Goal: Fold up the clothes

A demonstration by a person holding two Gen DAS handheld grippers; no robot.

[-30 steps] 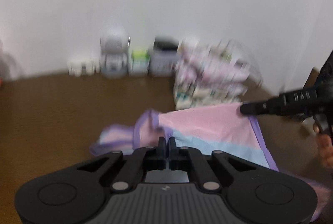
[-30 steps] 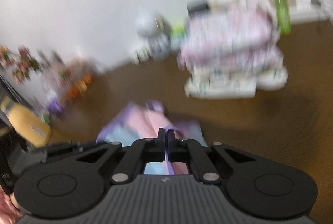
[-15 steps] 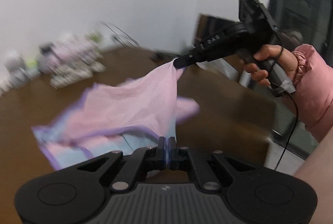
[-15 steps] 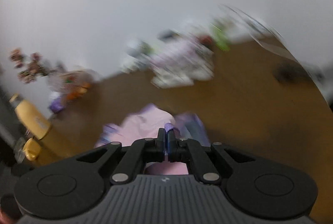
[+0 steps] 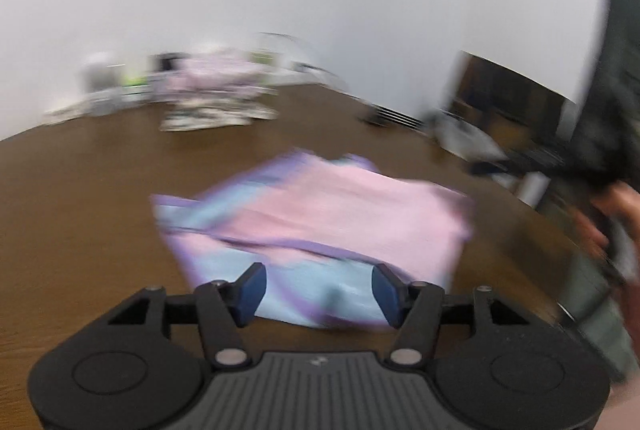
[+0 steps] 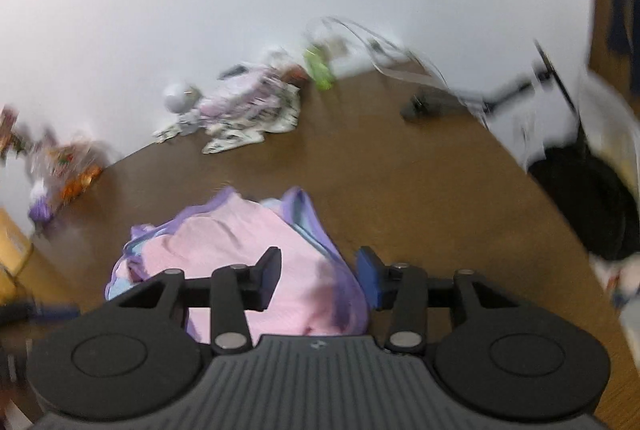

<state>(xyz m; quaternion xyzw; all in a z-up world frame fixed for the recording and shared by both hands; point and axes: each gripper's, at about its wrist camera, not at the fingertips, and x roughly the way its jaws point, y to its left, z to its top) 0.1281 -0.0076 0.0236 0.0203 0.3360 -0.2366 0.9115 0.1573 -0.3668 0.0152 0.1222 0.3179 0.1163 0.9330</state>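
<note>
My left gripper point(image 5: 318, 290) is spread wide, gripping nothing; my right gripper point(image 6: 318, 280) likewise released, fingers apart over the cloth. Only the left view catches my right hand point(image 5: 612, 214), blurred, at the table's edge. The garment point(image 5: 320, 226) lies on the brown table point(image 5: 80, 210) just ahead: pink, pale blue panels, purple trim, loosely doubled over itself. Farther back, a patterned cloth pile point(image 6: 248, 118) by the wall.
</note>
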